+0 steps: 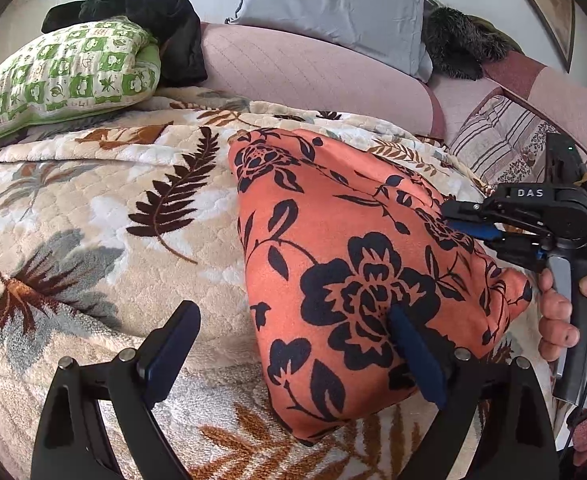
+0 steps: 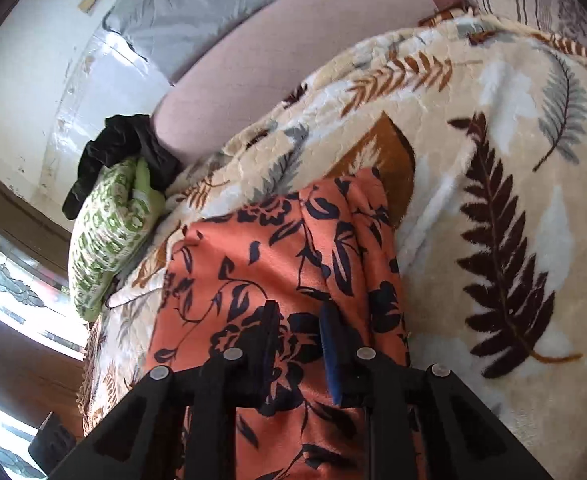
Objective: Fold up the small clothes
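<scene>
An orange garment with dark blue flowers point(image 1: 333, 220) lies folded into a rough triangle on a beige leaf-patterned blanket point(image 1: 93, 200). My left gripper point(image 1: 293, 310) stands open wide just above it. Its right finger point(image 1: 413, 352) lies over the garment's near part and its left finger point(image 1: 173, 344) over bare blanket. At the garment's right edge my right gripper point(image 1: 451, 218), held by a hand point(image 1: 561, 320), has its jaws narrow and pinches the cloth. In the right wrist view the orange garment point(image 2: 253, 248) fills the small gap of the right gripper point(image 2: 300, 310).
A green-and-white patterned pillow point(image 1: 65, 76) lies at the back left with black clothing point(image 1: 153, 8) on top. Behind the blanket runs a pink padded backrest point(image 1: 293, 68) with a grey pillow point(image 1: 333, 12) and a dark furry thing point(image 1: 461, 48).
</scene>
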